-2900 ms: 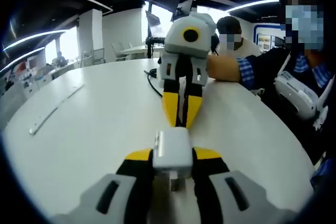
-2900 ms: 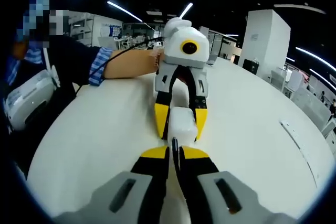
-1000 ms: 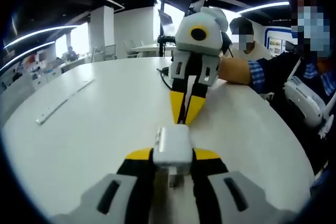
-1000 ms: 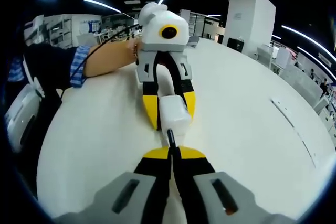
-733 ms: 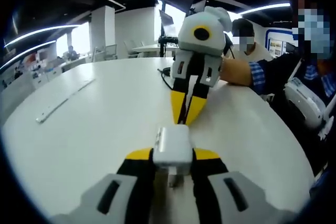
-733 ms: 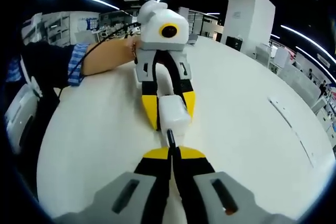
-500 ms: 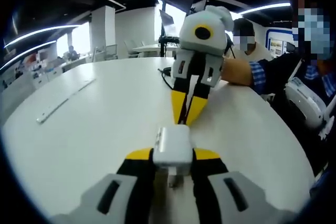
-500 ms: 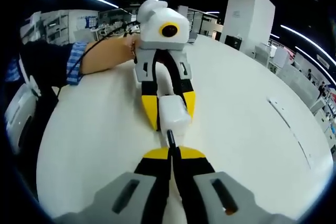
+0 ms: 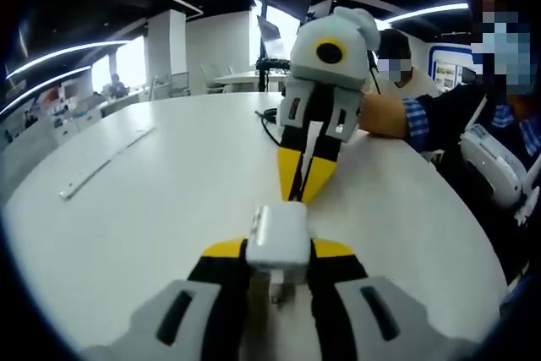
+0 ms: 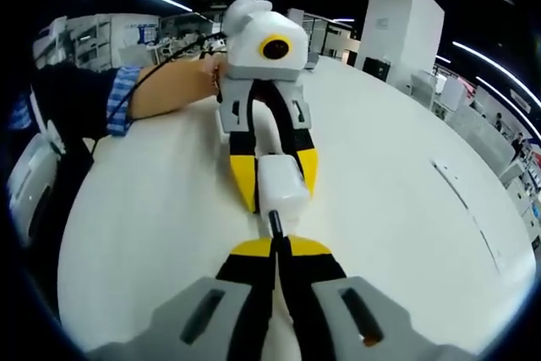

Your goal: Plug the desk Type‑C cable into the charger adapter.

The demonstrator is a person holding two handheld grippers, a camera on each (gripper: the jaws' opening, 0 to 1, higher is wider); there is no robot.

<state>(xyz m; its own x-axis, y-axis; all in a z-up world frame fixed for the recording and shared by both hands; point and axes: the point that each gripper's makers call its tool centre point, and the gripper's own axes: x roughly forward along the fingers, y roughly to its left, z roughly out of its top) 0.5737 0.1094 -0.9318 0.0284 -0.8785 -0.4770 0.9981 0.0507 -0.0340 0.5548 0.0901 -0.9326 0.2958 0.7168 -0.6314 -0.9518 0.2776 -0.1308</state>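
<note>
Left gripper [image 9: 279, 251] clamps white adapter [image 9: 277, 238] — right gripper [image 10: 277, 243] pinches cable plug [image 10: 275, 223].

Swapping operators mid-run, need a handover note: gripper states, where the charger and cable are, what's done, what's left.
Left hand-held gripper: shut on the white charger adapter, held just above the white table.
Right hand-held gripper: shut on the Type-C plug of the black cable; more cable trails behind it on the table.
Position: the two grippers face each other nose to nose, with the plug tip right at the adapter's near face.
Done: both parts grasped and lined up.
Left: I cannot tell whether the plug is fully seated. Push it home if needed, then release.
</note>
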